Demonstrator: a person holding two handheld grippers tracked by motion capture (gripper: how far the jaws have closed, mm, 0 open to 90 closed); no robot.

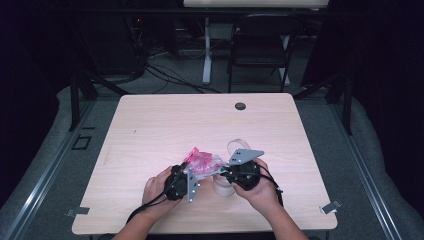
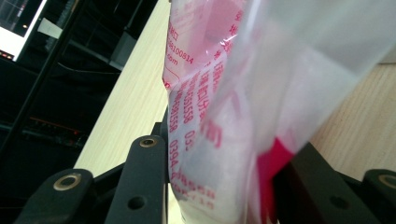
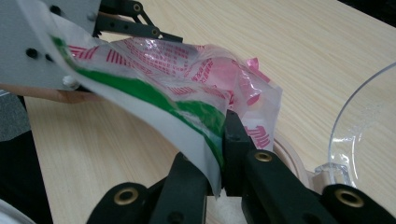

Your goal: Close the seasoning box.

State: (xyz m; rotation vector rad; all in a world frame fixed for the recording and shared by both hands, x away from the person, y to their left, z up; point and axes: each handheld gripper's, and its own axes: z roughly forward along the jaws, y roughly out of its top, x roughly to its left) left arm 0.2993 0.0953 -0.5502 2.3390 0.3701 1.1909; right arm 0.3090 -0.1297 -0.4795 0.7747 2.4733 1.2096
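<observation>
Both grippers' jaws clamp the clear plastic bag (image 3: 187,88) from opposite ends, holding it stretched above the white cup (image 1: 223,186), probably to pour.

Both forearms come up from the near edge of the table (image 1: 150,125), angled toward each other. The left hand (image 1: 156,189) holds the left gripper (image 1: 192,170), jaws pointing right and partly closed on a plastic bag (image 2: 224,121). The right hand (image 1: 257,189) holds the right gripper (image 1: 222,175), jaws pointing left and pinched tight on the same bag's edge. The two grippers sit near each other.
</observation>
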